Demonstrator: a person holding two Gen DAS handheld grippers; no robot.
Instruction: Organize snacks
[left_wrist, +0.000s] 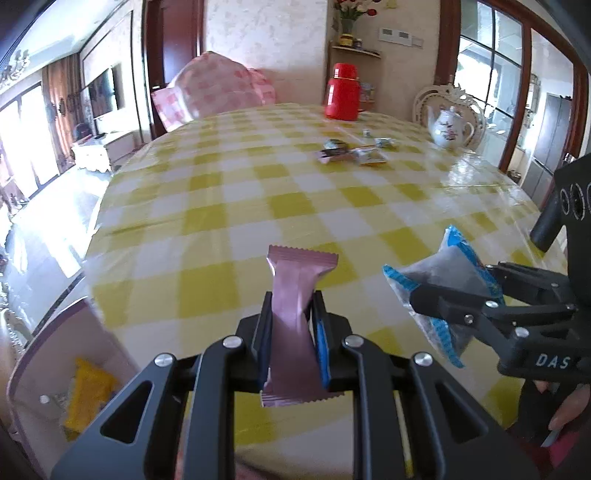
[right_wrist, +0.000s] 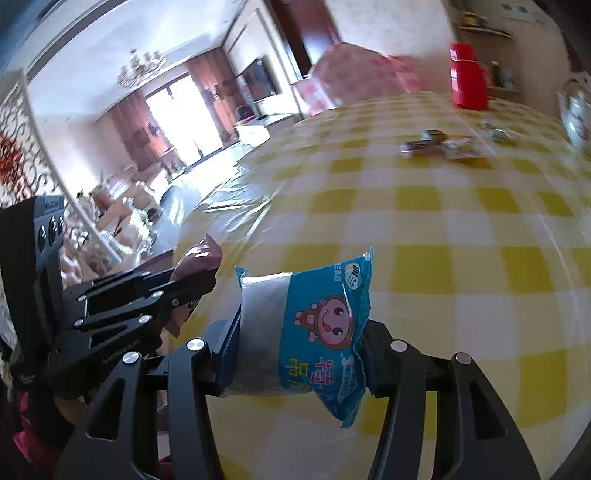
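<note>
Gripping a pink bar (left_wrist: 295, 295), the left gripper (left_wrist: 291, 332) had its fingers clamped on the wrapper's middle, long axis running straight out ahead. Just beside it, the right gripper (right_wrist: 299, 343) pinched a blue packet (right_wrist: 317, 325) across its width, fingers shut on it. Both snacks hung above the checked worktop (left_wrist: 229, 206). The box (left_wrist: 55, 350) with a yellow pack (left_wrist: 88, 391) sat low at the near left edge, nearer the left hand, so that bar likely dropped first. More snacks (left_wrist: 351, 151) waited far across.
</note>
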